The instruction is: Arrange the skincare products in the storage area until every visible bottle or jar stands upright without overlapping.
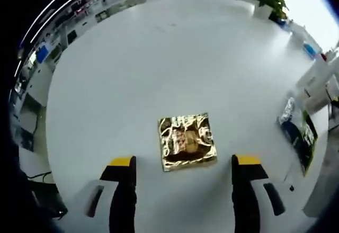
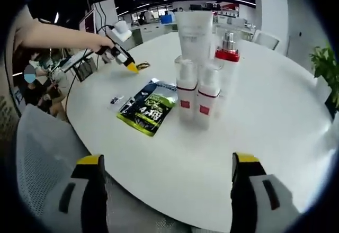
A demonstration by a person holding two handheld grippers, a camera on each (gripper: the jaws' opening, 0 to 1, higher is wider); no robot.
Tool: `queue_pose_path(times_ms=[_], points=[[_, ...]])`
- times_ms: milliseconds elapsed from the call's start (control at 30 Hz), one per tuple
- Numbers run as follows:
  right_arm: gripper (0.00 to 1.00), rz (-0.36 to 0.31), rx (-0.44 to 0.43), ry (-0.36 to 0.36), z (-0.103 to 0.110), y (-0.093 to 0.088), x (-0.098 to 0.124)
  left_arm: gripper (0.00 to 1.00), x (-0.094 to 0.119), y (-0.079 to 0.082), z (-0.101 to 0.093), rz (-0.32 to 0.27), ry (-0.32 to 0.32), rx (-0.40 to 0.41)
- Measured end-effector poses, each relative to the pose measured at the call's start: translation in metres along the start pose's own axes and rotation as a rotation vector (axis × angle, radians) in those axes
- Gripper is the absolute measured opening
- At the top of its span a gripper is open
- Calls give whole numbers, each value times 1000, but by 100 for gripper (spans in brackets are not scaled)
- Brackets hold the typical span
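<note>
**Bottles bunched up mid-table, both grippers empty**

So the skincare stuff sits in one tight cluster in the right gripper view: two small bottles (image 2: pixel 196 92) with red bands up front, touching side by side, a big tube (image 2: pixel 195 34) standing behind them and a clear bottle (image 2: pixel 228 47) with a red collar next to that. All four look upright, but they're crowded so the front pair covers the bottom of the back pair. My guess is that's the bit left to fix, spreading them out so nothing overlaps. Whether the back two actually touch the front two I can't tell from this angle.

Just left of the bottles lies a flat green pouch (image 2: pixel 148 108), near but apart from them. Further back a gold packet (image 1: pixel 186 141) lies flat, and the left gripper (image 1: pixel 185 161) hovers right over it, jaws wide apart with nothing between them. The right gripper (image 2: pixel 167 161) is spread open and empty too, hanging back at the near table (image 2: pixel 275 116) edge.

Room-wise it's easy: loads of bare white top to the right of and behind the cluster. The near edge is close to the right gripper, with a chair (image 2: pixel 37 164) below it, so I'd slide things inward, not toward me.
</note>
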State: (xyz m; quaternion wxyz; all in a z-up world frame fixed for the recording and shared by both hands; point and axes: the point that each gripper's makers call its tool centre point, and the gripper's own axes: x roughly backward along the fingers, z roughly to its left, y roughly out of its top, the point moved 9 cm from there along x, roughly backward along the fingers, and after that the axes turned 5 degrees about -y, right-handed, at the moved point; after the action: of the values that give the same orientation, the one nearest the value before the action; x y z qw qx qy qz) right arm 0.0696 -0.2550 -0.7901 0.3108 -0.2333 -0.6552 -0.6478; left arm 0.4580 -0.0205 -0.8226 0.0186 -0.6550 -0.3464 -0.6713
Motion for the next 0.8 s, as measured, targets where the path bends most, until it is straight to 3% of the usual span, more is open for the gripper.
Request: queue_pose_path(times_ms=[367,700,800], points=[[99,8,2,-9,-1,-1,-1,67,2,4,1,40,-3,-40],[98,-2,9,-21,-2,0,0,38,6,10,-3,36,-23,-82],[98,-4,15,-23,-2,0,-1,37,8,10,-7,37,-27,-94]])
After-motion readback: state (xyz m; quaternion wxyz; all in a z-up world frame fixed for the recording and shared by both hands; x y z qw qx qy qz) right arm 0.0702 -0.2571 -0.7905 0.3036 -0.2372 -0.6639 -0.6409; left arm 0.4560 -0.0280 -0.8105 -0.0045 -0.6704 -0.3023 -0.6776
